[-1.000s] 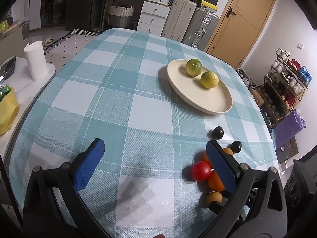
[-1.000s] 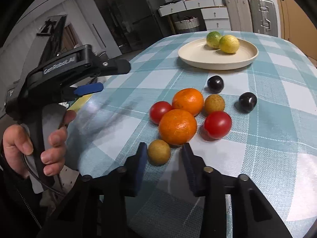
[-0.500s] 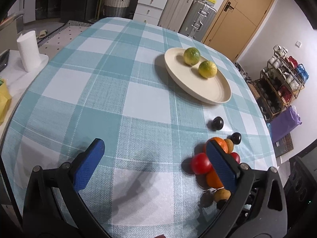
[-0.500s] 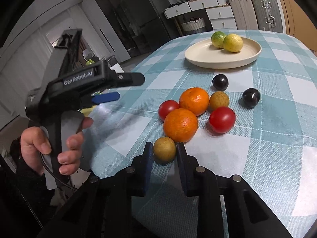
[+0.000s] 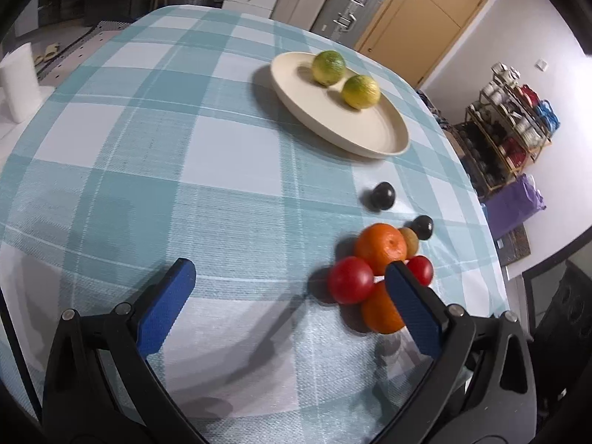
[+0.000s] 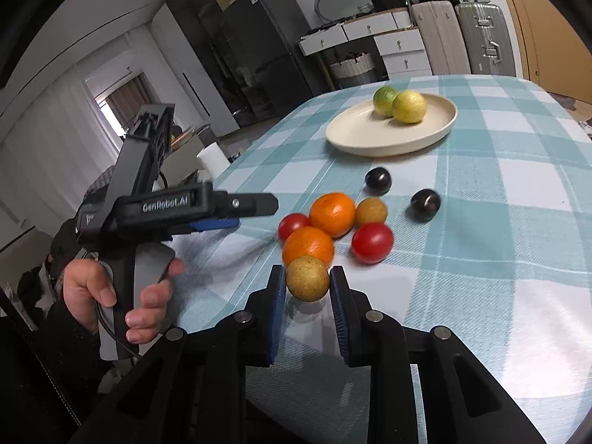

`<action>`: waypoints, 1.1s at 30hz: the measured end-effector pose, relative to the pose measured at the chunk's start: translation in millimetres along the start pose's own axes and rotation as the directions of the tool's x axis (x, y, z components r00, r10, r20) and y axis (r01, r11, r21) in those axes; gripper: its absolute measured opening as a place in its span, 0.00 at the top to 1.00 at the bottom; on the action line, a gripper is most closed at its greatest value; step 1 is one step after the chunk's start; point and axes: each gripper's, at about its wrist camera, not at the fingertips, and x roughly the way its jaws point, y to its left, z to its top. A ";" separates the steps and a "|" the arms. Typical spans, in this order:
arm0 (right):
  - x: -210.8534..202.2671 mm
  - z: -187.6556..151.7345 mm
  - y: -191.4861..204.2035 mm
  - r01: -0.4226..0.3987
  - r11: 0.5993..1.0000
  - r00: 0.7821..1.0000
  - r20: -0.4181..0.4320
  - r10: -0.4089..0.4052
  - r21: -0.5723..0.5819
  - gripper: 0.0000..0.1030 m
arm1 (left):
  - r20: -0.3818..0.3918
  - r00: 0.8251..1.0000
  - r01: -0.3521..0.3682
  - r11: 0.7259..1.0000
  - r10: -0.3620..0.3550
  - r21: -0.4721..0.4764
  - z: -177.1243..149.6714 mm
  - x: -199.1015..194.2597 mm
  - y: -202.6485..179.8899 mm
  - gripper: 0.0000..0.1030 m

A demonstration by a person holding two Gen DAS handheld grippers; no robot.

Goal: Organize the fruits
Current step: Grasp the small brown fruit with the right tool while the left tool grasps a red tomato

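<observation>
My right gripper (image 6: pixel 308 285) is shut on a small tan-brown round fruit (image 6: pixel 307 278) and holds it just above the cloth, in front of a cluster: two oranges (image 6: pixel 332 214), two red tomatoes (image 6: pixel 372 242), another tan fruit (image 6: pixel 371 211) and two dark plums (image 6: pixel 425 202). A cream plate (image 6: pixel 364 135) with two yellow-green citrus (image 6: pixel 409 106) sits beyond. My left gripper (image 5: pixel 288 288) is open and empty above the cloth, its right finger beside the cluster (image 5: pixel 379 246). The plate also shows in the left wrist view (image 5: pixel 370 129).
The round table has a teal checked cloth (image 5: pixel 166 155). A white paper roll (image 5: pixel 18 85) stands on a side surface at left. The left gripper's body and hand (image 6: pixel 148 229) hang left of the cluster. Suitcases, drawers and a door stand behind.
My right gripper closed on the near tan fruit and lifted it off the cloth. My left gripper rose and shifted toward the cluster, still open.
</observation>
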 end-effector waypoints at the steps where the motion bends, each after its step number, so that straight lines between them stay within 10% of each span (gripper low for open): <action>1: -0.8 0.6 -0.7 0.006 1.000 1.000 0.005 -0.006 0.000 0.76 | -0.003 1.000 -0.001 1.000 0.001 0.007 -0.4 0.6 -1.9 0.02; 8: -12.9 5.2 -5.3 0.019 1.000 0.999 0.038 -0.019 0.005 0.76 | -0.033 0.999 -0.032 0.996 0.035 0.083 -3.2 9.5 -18.3 0.19; 22: -19.1 7.6 -16.3 0.019 0.999 0.998 0.060 -0.021 0.033 0.76 | -0.089 0.989 0.126 0.989 -0.119 0.075 1.3 16.4 -25.1 0.65; 33: -21.3 9.6 -17.5 0.022 0.999 0.997 0.067 -0.024 0.035 0.76 | -0.101 0.983 0.158 0.986 -0.153 0.053 2.6 18.8 -21.0 0.75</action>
